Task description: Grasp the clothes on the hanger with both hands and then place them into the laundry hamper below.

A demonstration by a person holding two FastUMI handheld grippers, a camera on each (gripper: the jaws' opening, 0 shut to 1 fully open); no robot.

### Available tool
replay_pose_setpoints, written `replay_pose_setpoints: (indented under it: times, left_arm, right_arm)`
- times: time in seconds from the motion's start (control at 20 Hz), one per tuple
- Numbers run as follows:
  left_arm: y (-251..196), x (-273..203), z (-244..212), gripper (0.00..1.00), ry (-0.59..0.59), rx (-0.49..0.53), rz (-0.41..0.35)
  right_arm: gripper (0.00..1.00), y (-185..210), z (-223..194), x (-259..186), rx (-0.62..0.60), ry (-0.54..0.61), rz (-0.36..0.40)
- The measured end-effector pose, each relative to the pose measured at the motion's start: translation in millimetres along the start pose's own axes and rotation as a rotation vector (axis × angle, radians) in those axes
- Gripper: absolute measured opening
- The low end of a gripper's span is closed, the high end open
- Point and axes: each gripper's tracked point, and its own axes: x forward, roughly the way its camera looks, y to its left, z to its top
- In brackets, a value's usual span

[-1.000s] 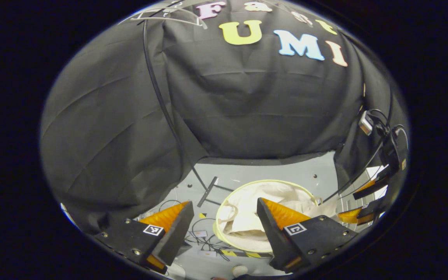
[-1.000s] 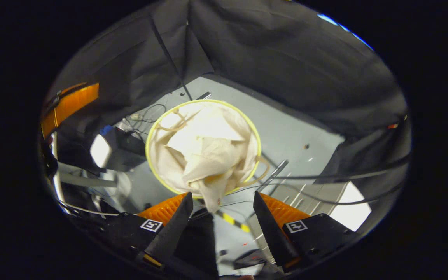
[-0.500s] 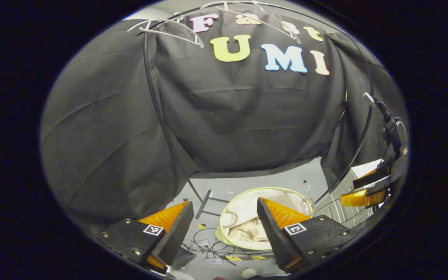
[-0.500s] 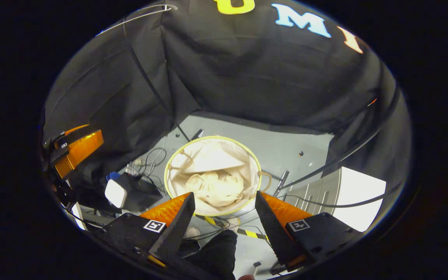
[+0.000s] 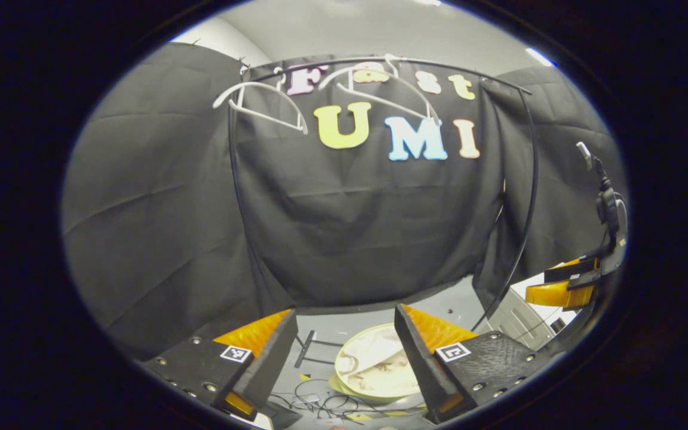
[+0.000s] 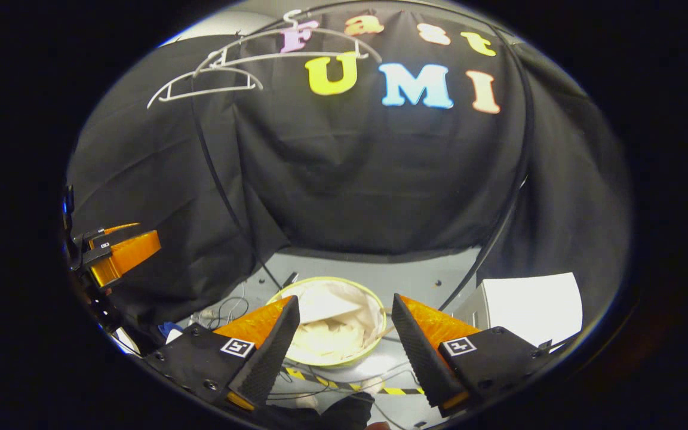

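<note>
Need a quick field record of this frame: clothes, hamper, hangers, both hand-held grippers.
clothes: cream garment lying inside the hamper
laundry hamper: round, pale yellow rim, on the grey floor
hangers: two white ones, bare, on the rail
left hand-held gripper: open, holding nothing
right hand-held gripper: open, holding nothing

The grey floor point(image 6: 415, 280) carries the laundry hamper point(image 6: 326, 358), loose cables point(image 6: 224, 310) and striped tape point(image 6: 320, 382).

Dim booth, light fell from overhead; the pale grey floor point(image 6: 415, 272) caught it. Fisheye bent the thin black curved rack pole point(image 5: 526, 197) and softened the edges.
</note>
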Motion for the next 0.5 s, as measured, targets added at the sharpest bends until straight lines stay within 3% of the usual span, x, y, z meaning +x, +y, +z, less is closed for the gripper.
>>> replay_pose_setpoints:
  times: [0.25,0.3,0.5]
  left_arm:
    - [0,-45,42,0.95,-0.111,-0.024,0.011]
    - [0,-50,52,0.95,-0.138,-0.029,0.022]
    - [-15,-63,87,0.95,-0.237,-0.067,0.047]
  right_arm:
    - [0.98,-12,57,-70,-0.005,-0.227,-0.058]
    - [0.93,-13,64,-81,-0.013,-0.269,-0.072]
    - [0.98,-40,94,-122,-0.053,-0.420,-0.148]
